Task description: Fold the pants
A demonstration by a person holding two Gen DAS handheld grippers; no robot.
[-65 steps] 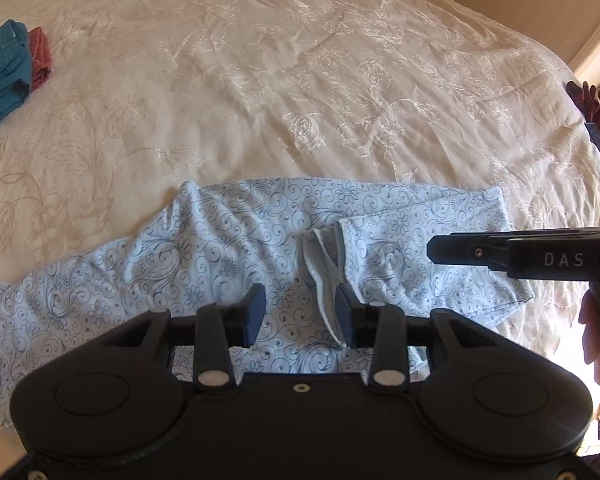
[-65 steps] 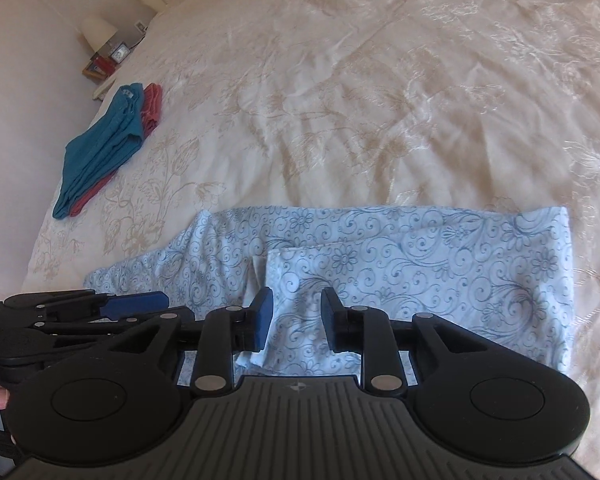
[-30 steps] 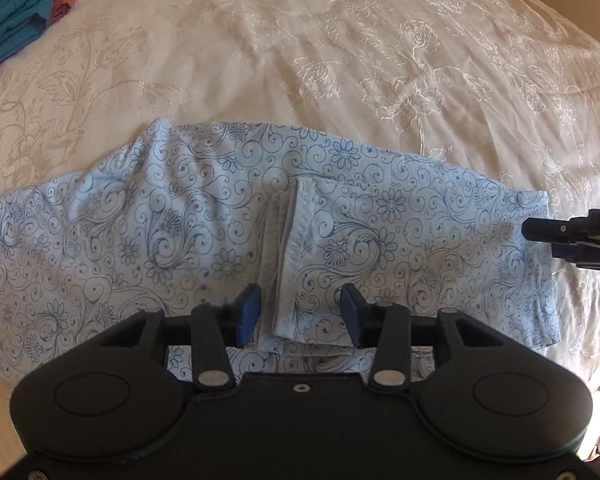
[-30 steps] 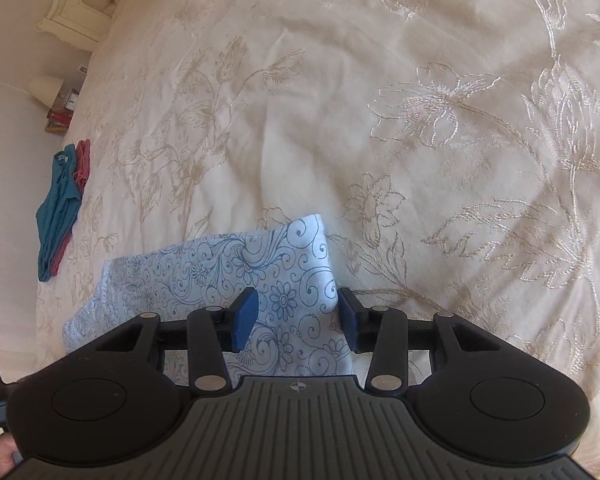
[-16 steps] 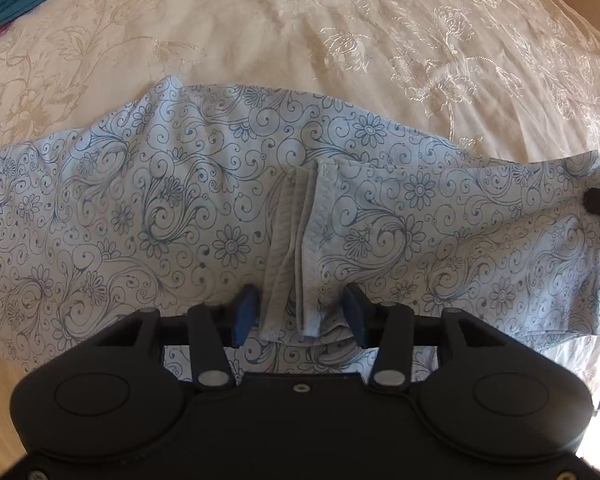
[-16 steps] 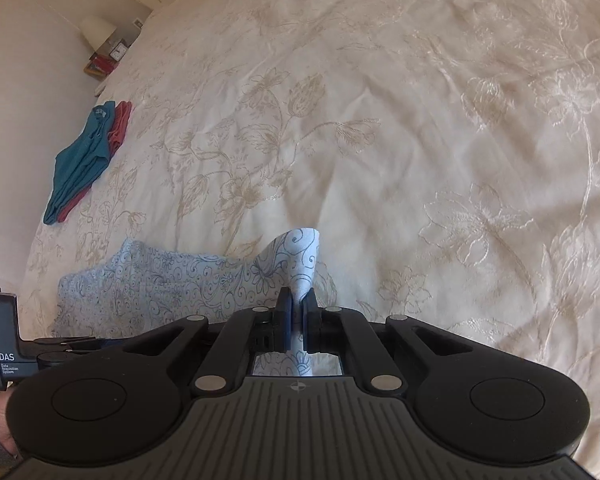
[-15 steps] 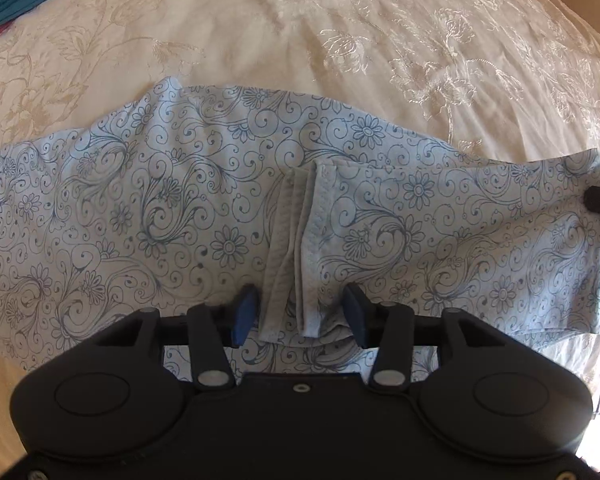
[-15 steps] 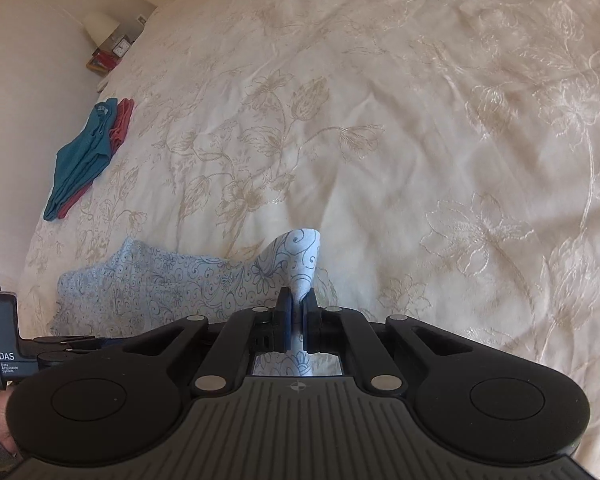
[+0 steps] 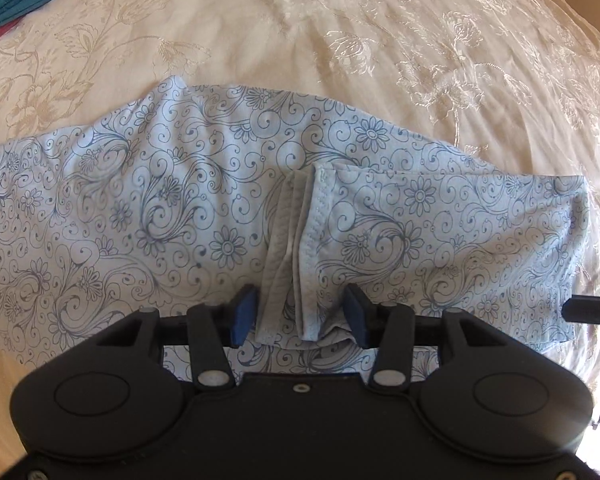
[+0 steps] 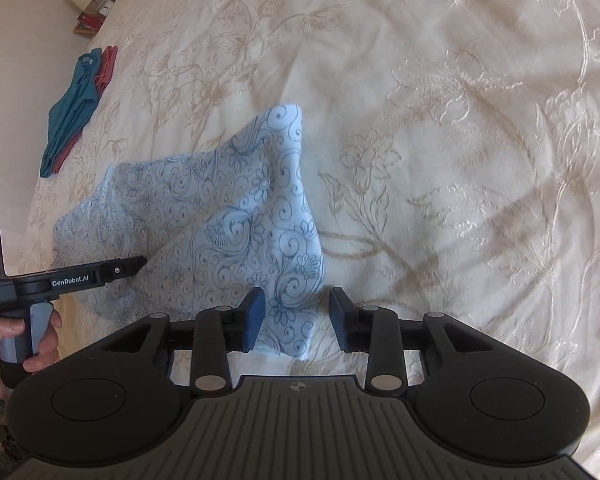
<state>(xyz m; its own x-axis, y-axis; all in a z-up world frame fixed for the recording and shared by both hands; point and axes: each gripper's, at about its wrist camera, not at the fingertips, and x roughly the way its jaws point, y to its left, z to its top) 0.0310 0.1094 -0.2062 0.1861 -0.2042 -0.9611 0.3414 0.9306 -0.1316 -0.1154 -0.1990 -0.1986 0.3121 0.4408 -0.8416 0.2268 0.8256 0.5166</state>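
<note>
Left wrist view: the pants [image 9: 220, 216] lie flat on the bed [image 9: 340, 32], long axis left to right. The left tongs [image 9: 298, 314] stand apart, straddling the folded-back hem [image 9: 300, 248].

Right wrist view: the right tongs [image 10: 296, 318] stand apart around the raised fold corner [image 10: 284, 208]. Teal and red clothes [image 10: 76, 108] lie well apart.

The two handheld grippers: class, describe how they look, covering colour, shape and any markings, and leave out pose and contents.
The left gripper and right gripper are matte black, with two round housings, silver pivot pins and blue-padded fingers. The right one's deck is ribbed grey. Seen side-on, the left carries white GenRobot.AI and DAS lettering and a pale handle held by a bare hand.
</note>
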